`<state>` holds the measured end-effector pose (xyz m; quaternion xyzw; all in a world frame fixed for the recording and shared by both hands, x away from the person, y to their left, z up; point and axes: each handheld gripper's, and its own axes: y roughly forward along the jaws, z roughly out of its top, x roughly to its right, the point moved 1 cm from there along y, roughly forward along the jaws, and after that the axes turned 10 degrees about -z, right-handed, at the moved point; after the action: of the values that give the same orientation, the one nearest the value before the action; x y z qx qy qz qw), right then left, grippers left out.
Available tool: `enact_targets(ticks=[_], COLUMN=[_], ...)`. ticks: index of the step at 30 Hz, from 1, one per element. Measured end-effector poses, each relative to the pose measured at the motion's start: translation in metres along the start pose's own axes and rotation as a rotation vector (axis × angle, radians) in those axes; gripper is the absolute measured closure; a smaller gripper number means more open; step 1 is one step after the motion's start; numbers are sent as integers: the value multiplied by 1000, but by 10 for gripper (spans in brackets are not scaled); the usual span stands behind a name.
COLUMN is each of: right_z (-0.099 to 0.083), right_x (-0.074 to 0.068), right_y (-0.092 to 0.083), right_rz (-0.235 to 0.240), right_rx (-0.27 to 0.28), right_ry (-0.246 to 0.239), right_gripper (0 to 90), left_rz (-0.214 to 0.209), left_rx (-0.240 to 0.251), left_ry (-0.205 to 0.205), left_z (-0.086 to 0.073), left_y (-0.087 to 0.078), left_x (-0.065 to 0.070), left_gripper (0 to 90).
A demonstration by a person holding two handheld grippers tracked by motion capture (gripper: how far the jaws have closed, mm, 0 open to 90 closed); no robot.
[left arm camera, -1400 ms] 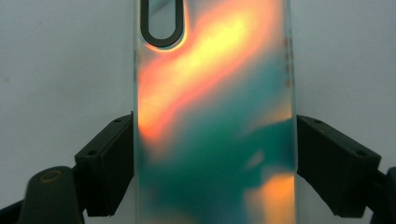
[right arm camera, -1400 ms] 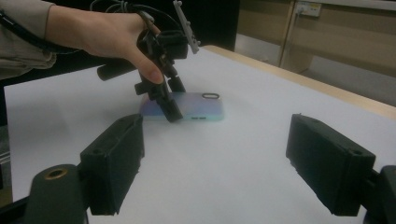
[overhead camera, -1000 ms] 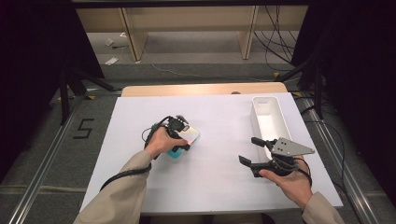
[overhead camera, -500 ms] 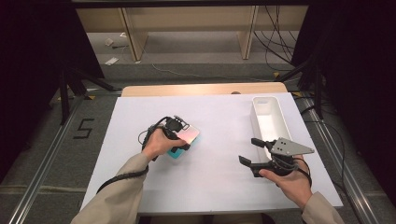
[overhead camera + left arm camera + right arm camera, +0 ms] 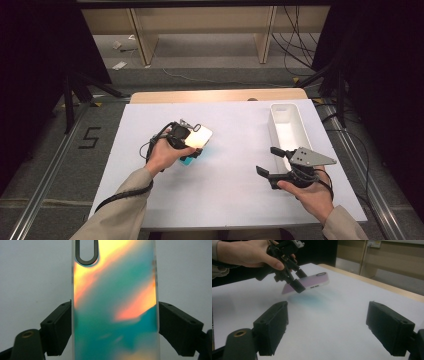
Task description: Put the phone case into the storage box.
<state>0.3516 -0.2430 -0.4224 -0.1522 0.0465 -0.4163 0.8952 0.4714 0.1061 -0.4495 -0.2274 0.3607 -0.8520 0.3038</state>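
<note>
The table (image 5: 220,200) carries a smooth white sheet over nearly all its top, with a strip of pale wood bare along the far edge. Near the far right corner a long, narrow white tray (image 5: 286,131) with rounded corners lies lengthwise along the right edge.

The left claw (image 5: 192,145) is toward the left of the table's middle, lifted off the sheet. Its jaws are spread wide and pinch a phone case (image 5: 115,305) across its width, one black pad on each long side. The case is a thin, glossy slab with rounded corners and an oval camera cutout at its far end; its iridescent face shimmers teal, orange and yellow. From the right gripper view the phone case (image 5: 312,282) hangs tilted above the sheet, clear of it, a soft bluish tint on the white below.

The right claw (image 5: 270,162) is near the right part of the near edge, just short of the tray's near end. Its blocky black jaws have just been opening a little and stand spread with nothing between them, only bare sheet beyond.
</note>
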Motion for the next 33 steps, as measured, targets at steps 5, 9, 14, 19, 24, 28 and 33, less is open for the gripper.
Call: enact_targets(ticks=[5, 9, 14, 19, 24, 28, 33], right_z=[0, 0, 0, 0, 0, 0, 0], right_x=[1, 1, 1, 1, 2, 2, 2], right_y=[0, 0, 0, 0, 0, 0, 0], right_rz=[-6, -11, -13, -21, -24, -26, -31], right_rx=[5, 6, 2, 8, 9, 9, 9], right_ry=[3, 5, 9, 11, 14, 16, 19], right_gripper=[185, 186, 185, 184, 185, 185, 187], left_rz=[1, 4, 7, 7, 4, 3, 8], left_rx=[44, 74, 103, 146, 169, 180, 196], left_ry=[8, 14, 22, 31, 42, 47, 56], left_z=[-3, -5, -8, -11, -12, -13, -14], left_y=[-6, -11, -15, -19, -22, -24, -26], left_x=[3, 5, 8, 13, 19, 22, 24], left_gripper=[172, 173, 173, 173, 173, 173, 173])
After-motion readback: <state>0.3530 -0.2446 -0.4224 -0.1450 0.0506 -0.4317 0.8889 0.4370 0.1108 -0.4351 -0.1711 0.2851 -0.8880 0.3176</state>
